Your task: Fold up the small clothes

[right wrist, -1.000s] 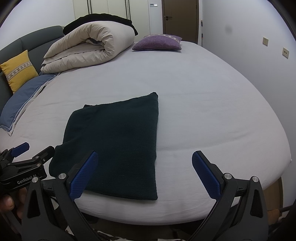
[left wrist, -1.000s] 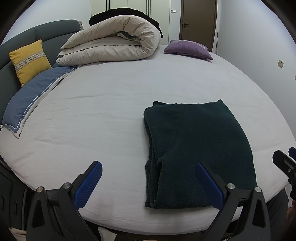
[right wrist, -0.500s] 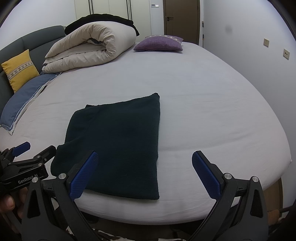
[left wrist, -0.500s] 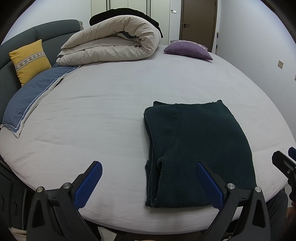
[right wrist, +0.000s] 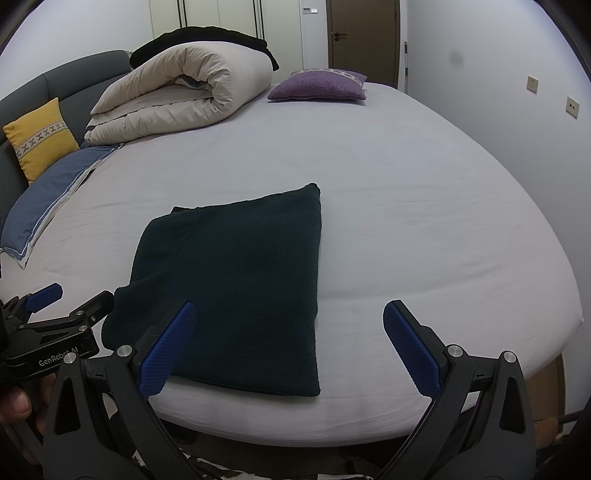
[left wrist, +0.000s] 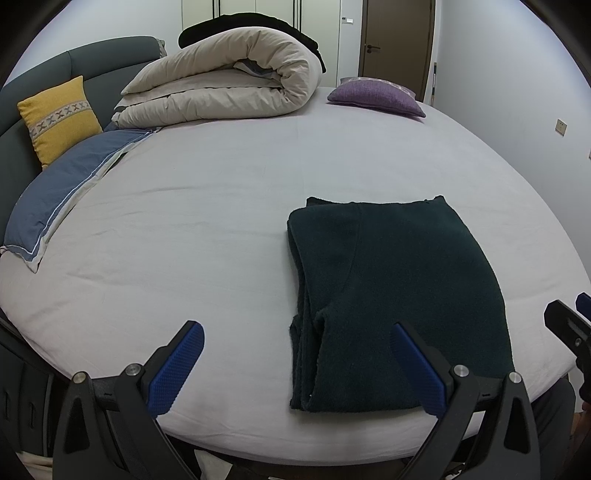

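Bed (left wrist: 207, 229) under a pale grey sheet, lightly creased, filling most of both views. Grey padded headboard (left wrist: 103, 70) along the far left. White wall with two switch plates (right wrist: 552, 96) on the right, brown door (right wrist: 364, 40) and white wardrobe doors (right wrist: 221, 18) at the far end.

"GenRobot AI" in white on the left gripper's black body, readable in the right wrist view. No other legible writing.

Dark green garment (left wrist: 399, 306), folded into a rectangle, flat on the sheet near the front edge of the bed; layered fold edges stacked along its left side in the left wrist view.

Left gripper (left wrist: 295, 365) held low over the front edge, blue pads (left wrist: 173, 373) spread wide, nothing between them; right pad overlapping the garment's near part in the view, contact unclear. Right gripper (right wrist: 290, 347) likewise low at the front edge, pads (right wrist: 412, 347) wide apart and empty, left pad over the garment's near left corner in the view, contact unclear.

Rolled beige duvet (left wrist: 225, 85) at the far left with something black (left wrist: 251, 22) behind it. Purple cushion (left wrist: 376, 96) far centre. Yellow cushion (left wrist: 59, 118) against the headboard, blue pillow (left wrist: 62, 192) below it. All well apart from the garment.
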### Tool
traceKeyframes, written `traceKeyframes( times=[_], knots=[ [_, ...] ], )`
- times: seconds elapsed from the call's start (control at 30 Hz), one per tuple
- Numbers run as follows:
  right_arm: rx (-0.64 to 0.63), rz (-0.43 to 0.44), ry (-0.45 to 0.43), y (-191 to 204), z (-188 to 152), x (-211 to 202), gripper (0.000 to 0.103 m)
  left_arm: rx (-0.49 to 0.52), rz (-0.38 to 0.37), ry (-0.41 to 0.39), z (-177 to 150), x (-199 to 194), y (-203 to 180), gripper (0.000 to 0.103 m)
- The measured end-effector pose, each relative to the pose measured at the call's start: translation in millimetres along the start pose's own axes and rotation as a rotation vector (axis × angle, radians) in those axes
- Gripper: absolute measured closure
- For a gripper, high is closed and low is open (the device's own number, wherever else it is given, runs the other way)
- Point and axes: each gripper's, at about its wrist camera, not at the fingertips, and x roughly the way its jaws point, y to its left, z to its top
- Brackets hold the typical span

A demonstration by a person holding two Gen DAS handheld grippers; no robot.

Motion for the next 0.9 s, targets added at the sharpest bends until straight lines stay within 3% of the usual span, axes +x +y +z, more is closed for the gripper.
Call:
traceKeyframes(
  times=[0.9],
  knots=[
    [-0.004, 0.009, 0.012, -6.1, -1.1, 5.3, 0.0, -0.003, -0.006, 0.011, -3.2, 3.1, 0.3, 0.0]
  ],
)
